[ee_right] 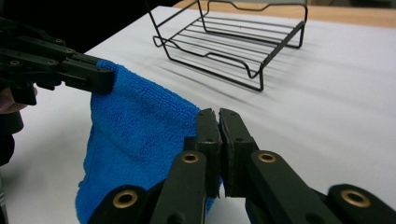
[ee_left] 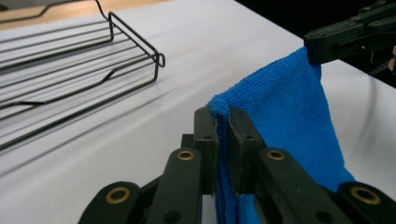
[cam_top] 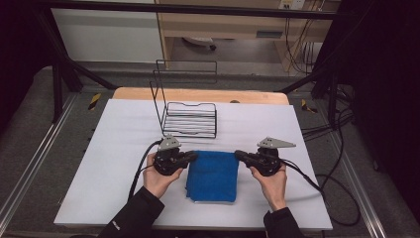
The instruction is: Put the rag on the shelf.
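- Blue cloth (cam_top: 213,174) pinched at its two far corners, one per gripper, probably to lift it flat for folding.
- Left gripper (ee_left: 223,122) clenched on the left corner; right gripper (ee_right: 218,122) clenched on the right.
- Top edge raised between them, lower part hanging down to the white worktop (cam_top: 119,148).
- Black wire rack (cam_top: 190,119) just beyond, close enough to snag a forward swing.
- Cables (cam_top: 307,179) trailing clear at the sides.

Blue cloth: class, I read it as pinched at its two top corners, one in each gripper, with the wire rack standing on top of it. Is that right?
Not quite. The blue cloth is pinched by the left gripper and right gripper, but the wire rack stands apart on the white table, beyond the cloth, as the high view shows.
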A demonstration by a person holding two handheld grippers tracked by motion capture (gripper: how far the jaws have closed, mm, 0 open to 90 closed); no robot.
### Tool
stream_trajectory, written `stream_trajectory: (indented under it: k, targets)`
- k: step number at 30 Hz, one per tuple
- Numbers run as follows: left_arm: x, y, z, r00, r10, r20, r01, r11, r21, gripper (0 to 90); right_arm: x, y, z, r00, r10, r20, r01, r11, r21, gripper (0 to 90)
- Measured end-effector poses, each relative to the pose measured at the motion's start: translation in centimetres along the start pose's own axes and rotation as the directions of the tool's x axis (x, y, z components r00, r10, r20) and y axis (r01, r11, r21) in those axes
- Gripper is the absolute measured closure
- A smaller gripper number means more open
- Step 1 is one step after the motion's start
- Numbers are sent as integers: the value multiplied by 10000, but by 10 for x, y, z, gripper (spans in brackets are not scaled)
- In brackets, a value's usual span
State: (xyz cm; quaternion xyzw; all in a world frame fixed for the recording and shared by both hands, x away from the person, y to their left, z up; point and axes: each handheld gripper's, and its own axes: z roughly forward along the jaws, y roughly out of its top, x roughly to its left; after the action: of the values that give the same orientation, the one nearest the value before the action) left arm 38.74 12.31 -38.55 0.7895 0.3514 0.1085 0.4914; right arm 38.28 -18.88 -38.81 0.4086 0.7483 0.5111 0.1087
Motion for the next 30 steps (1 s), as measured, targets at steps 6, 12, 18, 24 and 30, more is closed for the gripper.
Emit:
stream_trajectory:
  k: [6,12,18,24,30]
  targets:
    - [-5,6,-9,10000,19,57,-16,9987,-501,834,6,8,-11,9993,-362,4,362,9981,-492,879]
    - [-10,13,-18,9998,213,15,-211,9954,-932,834,12,16,-21,9977,-677,6,674,9929,-984,879]
    - [-12,17,-26,9996,297,-1,-294,9913,-1286,834,18,21,-28,9958,-913,-57,898,9872,-1320,879]
    - [-15,22,-32,9992,412,-16,-409,9867,-1572,834,23,26,-33,9937,-1118,75,1116,9812,-1576,879]
    - [-17,27,-39,9986,503,-134,-519,9806,-1888,834,28,31,-37,9916,-1280,178,1290,9734,-1893,879]
